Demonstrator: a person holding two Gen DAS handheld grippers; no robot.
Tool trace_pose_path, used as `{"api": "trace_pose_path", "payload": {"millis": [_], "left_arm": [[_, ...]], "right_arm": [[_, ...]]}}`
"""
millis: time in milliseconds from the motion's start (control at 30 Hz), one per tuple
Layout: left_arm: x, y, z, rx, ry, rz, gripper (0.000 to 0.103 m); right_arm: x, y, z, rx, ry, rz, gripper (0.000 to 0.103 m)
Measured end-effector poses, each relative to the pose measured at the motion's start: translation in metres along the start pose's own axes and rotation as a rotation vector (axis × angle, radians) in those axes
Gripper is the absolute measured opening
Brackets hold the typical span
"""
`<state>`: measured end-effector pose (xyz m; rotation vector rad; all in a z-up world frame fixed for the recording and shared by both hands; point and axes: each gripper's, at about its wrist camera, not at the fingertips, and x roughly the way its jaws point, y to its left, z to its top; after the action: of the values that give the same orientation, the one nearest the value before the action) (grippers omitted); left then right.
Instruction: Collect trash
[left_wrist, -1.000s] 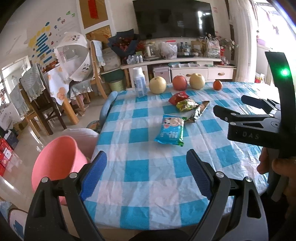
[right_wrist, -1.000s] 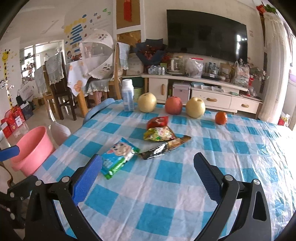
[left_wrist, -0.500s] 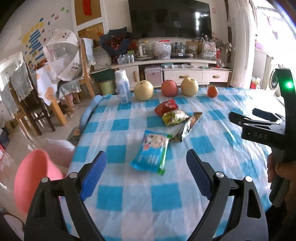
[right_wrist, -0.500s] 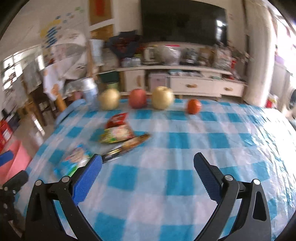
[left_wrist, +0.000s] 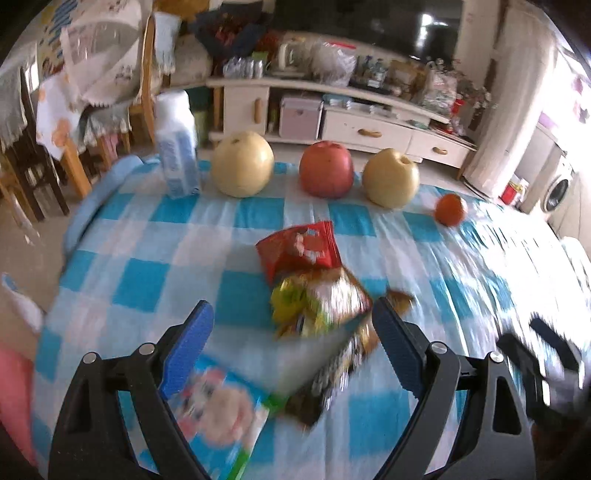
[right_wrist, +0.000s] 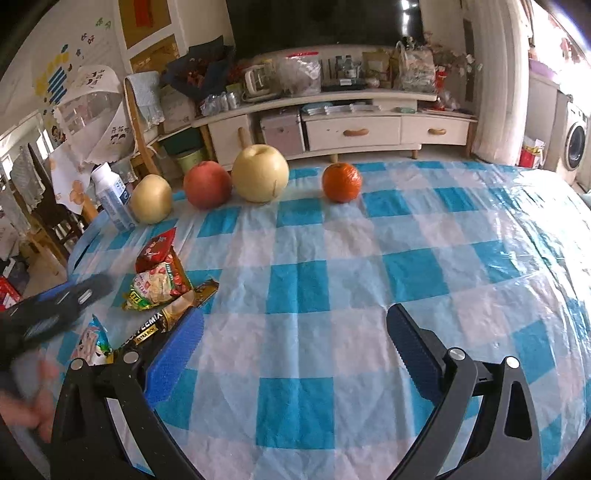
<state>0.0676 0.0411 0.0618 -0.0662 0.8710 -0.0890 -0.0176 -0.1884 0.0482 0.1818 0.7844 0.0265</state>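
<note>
Clearly, the left tongs are held wide open and empty above the near part of the counter covered in a blue-and-white checked plastic cloth. Between their blue pads a crumpled yellow-and-red snack wrapper is seen, touching a red foil packet just beyond it. A long dark brown coffee-mix sachet lies under the near edge of the yellow wrapper, and a blue-and-green cartoon snack bag lies nearest, partly hidden by the left finger. The right tongs are likewise spread open with nothing gripped, over bare cloth to the right of the wrappers. Along the far edge a white plastic bottle with a blue label, a small yellow pear, a red apple, a large yellow pear and an orange tangerine are lined up. The left view is blurred.
</note>
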Motion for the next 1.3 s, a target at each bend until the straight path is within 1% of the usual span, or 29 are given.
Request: {"api": "trace_pose_path", "payload": {"millis": [67, 267, 333, 367, 400, 467, 500, 533, 733, 833, 933, 967, 1033, 1067, 1133, 1167, 1200, 1300], "left_arm": [[0.022, 0.003, 0.013, -0.043, 0.026, -0.003, 0.088], [0.061, 0.015, 0.042, -0.135, 0.054, 0.026, 0.088], [0.07, 0.019, 0.046, -0.154, 0.06, 0.031, 0.079], [0.076, 0.02, 0.047, -0.154, 0.077, 0.033, 0.069], [0.081, 0.019, 0.047, -0.149, 0.095, 0.036, 0.061], [0.089, 0.015, 0.045, -0.12, 0.123, 0.032, 0.055], [0.09, 0.012, 0.044, -0.106, 0.123, 0.029, 0.055], [0.089, 0.009, 0.042, -0.104, 0.126, 0.045, 0.055], [0.077, -0.019, 0.022, 0.023, 0.152, -0.033, 0.055], [0.062, -0.044, 0.001, 0.122, 0.167, -0.088, 0.055], [0.047, -0.064, -0.019, 0.193, 0.182, -0.147, 0.055], [0.04, -0.07, -0.026, 0.216, 0.189, -0.178, 0.055], [0.031, -0.074, -0.035, 0.23, 0.195, -0.224, 0.055], [0.023, -0.074, -0.039, 0.236, 0.183, -0.223, 0.055], [0.007, -0.07, -0.045, 0.249, 0.147, -0.196, 0.055], [-0.003, -0.067, -0.047, 0.246, 0.124, -0.184, 0.058], [-0.015, -0.059, -0.05, 0.227, 0.098, -0.182, 0.062], [-0.047, -0.032, -0.061, 0.157, 0.049, -0.174, 0.063]], "right_arm": [[0.001, 0.002, 0.001, -0.001, 0.006, 0.012, 0.098], [0.003, 0.004, 0.002, -0.003, 0.035, 0.036, 0.098], [0.005, 0.004, 0.002, -0.003, 0.048, 0.037, 0.098], [0.006, 0.003, 0.002, -0.002, 0.053, 0.038, 0.098], [0.006, 0.003, 0.002, 0.0, 0.06, 0.04, 0.098], [0.007, 0.003, 0.002, 0.001, 0.069, 0.039, 0.098], [0.007, 0.002, 0.002, 0.002, 0.071, 0.039, 0.098], [0.007, 0.001, 0.002, 0.003, 0.071, 0.037, 0.098], [0.001, -0.009, 0.005, 0.024, 0.057, 0.023, 0.098], [-0.003, -0.016, 0.007, 0.039, 0.046, 0.02, 0.098], [-0.005, -0.024, 0.007, 0.055, 0.045, 0.019, 0.098], [-0.005, -0.026, 0.007, 0.058, 0.048, 0.022, 0.098], [-0.005, -0.028, 0.006, 0.056, 0.051, 0.029, 0.098], [-0.005, -0.028, 0.005, 0.046, 0.057, 0.033, 0.098], [-0.003, -0.027, 0.003, 0.028, 0.072, 0.052, 0.098], [-0.001, -0.025, 0.002, 0.016, 0.086, 0.066, 0.098], [0.0, -0.022, 0.0, 0.006, 0.096, 0.077, 0.098], [0.005, -0.01, -0.003, -0.025, 0.116, 0.123, 0.098]]}}
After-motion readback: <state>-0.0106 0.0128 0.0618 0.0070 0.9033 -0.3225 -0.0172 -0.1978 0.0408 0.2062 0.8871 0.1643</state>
